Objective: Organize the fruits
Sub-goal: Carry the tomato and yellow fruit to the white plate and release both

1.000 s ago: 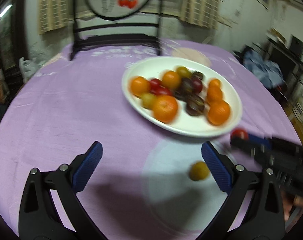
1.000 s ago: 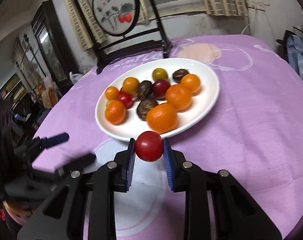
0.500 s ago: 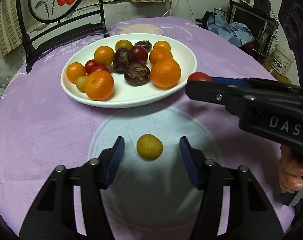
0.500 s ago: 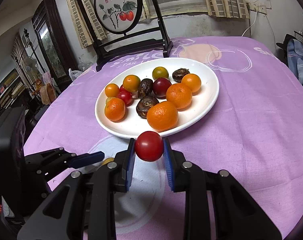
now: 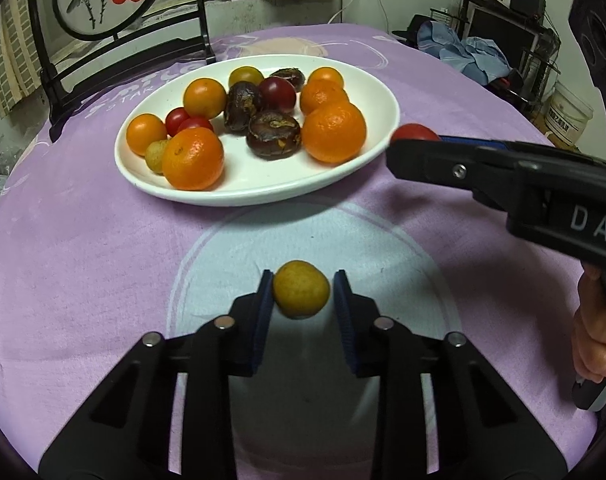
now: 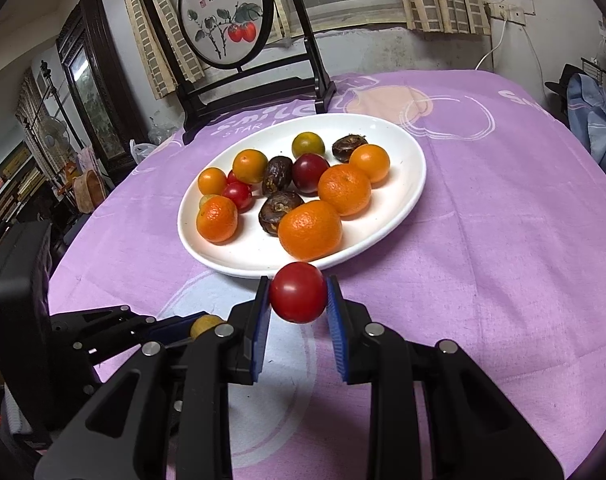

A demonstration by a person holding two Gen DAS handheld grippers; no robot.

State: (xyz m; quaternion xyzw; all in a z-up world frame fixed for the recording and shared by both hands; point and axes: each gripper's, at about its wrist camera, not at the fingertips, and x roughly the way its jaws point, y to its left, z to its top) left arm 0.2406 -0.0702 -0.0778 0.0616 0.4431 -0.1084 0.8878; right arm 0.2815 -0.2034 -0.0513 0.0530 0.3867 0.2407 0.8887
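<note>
A white oval plate (image 5: 239, 184) on the purple tablecloth holds several oranges, red tomatoes and dark brown fruits; it also shows in the right wrist view (image 6: 407, 196). My left gripper (image 5: 301, 294) is shut on a small yellow fruit (image 5: 301, 294) lying on the cloth's pale circle, near the plate's front rim. My right gripper (image 6: 297, 298) is shut on a red tomato (image 6: 297, 298) and holds it just before the plate's near rim. From the left wrist view the right gripper (image 5: 407, 140) comes in from the right, with the tomato (image 5: 414, 133) at its tip.
A dark wooden stand with a round painted panel (image 6: 223, 16) stands at the table's far edge, behind the plate. The table's right edge drops off to clothes and a white bucket (image 5: 567, 112). Purple cloth (image 6: 503, 240) lies right of the plate.
My left gripper swung left to face the yellow fruit, moved up to it and closed its jaws on it. My right gripper held the red tomato nearly still by the plate's rim.
</note>
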